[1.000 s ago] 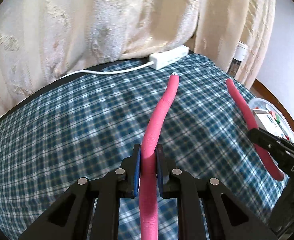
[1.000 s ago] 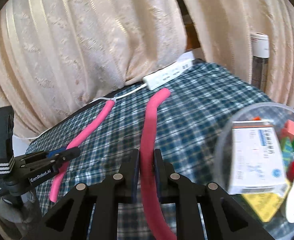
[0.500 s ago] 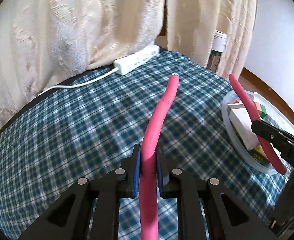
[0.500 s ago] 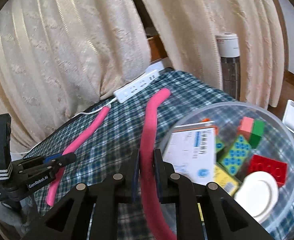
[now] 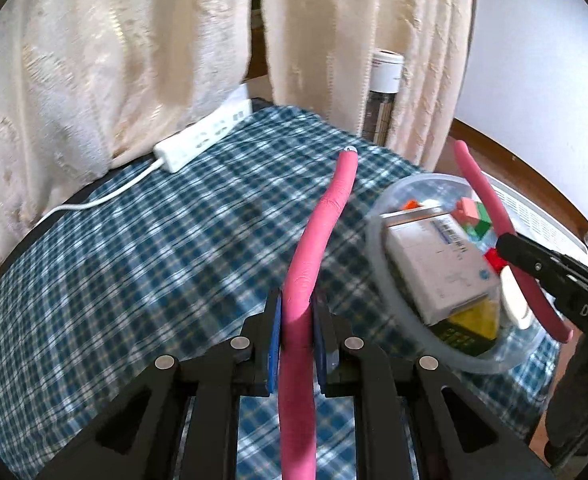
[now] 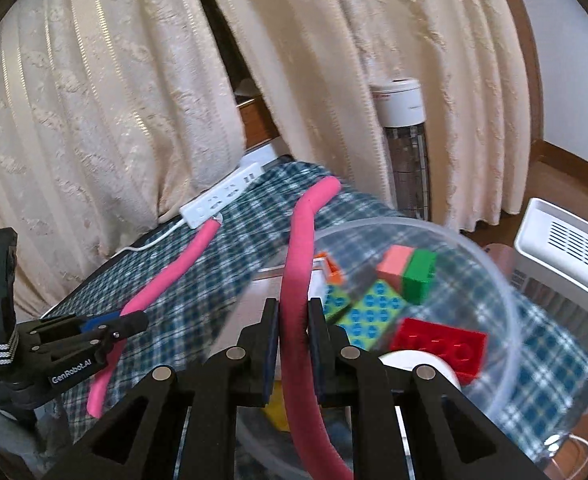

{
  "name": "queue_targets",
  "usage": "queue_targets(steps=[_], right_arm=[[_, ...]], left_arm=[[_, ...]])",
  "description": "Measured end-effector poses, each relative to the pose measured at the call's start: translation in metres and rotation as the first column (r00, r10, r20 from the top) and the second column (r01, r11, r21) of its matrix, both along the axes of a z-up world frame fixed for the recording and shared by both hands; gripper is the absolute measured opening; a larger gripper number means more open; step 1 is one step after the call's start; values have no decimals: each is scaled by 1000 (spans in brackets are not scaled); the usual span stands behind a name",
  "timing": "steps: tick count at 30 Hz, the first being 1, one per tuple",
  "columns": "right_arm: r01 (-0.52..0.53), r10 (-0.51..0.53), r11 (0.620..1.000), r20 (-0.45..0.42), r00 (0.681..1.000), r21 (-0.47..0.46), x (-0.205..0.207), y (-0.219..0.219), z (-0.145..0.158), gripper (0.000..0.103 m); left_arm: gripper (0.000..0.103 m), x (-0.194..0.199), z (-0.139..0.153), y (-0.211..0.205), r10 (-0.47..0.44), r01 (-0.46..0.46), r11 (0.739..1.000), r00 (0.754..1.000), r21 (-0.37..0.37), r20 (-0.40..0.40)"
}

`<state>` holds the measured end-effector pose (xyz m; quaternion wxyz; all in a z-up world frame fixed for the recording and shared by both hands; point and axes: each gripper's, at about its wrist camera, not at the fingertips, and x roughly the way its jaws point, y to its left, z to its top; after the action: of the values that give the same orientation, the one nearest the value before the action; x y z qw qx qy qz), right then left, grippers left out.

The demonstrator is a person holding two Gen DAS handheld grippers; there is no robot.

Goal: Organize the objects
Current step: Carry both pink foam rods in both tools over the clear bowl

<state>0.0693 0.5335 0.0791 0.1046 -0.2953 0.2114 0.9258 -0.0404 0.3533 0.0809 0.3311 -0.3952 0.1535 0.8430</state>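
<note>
My left gripper [image 5: 298, 308] is shut on a pink foam rod [image 5: 326, 216] whose tip sticks out forward above the blue plaid tablecloth [image 5: 134, 264]. My right gripper [image 6: 294, 312] is shut on a pink foam rod [image 6: 300, 248] of the same kind, held over a clear plastic bowl [image 6: 494, 272]. In the bowl lie a white box [image 5: 442, 264], a red brick [image 6: 442, 344], coloured cubes [image 6: 410, 272] and a white lid [image 6: 414, 364]. Each view shows the other gripper [image 5: 510, 240] [image 6: 134, 322] beside it. Whether the two rods join behind the cameras is hidden.
A white power strip [image 5: 202, 140] with its cord lies at the table's far edge under cream curtains [image 5: 114, 60]. A white-capped cylinder [image 6: 402, 100] stands behind the table's far corner. Beyond the bowl, on the right, stands a white slatted appliance [image 6: 574, 248].
Both grippers have moved right across the table with their pink rods still clamped. The bowl, at the right edge before, now lies under the right gripper and close beside the left.
</note>
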Motion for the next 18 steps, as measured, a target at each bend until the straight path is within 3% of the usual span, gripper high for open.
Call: queue_targets(steps=[7,18], right_arm=[[51,-50,999,20,999,-10,10,23,-7,15],[41,-39,998,57,998,-43,12,32,-20,15]], left_arm=[[15,11,3,33,-78,77,997,997,25,23],[15,32,2,77,-189,184,981,977,58,95]])
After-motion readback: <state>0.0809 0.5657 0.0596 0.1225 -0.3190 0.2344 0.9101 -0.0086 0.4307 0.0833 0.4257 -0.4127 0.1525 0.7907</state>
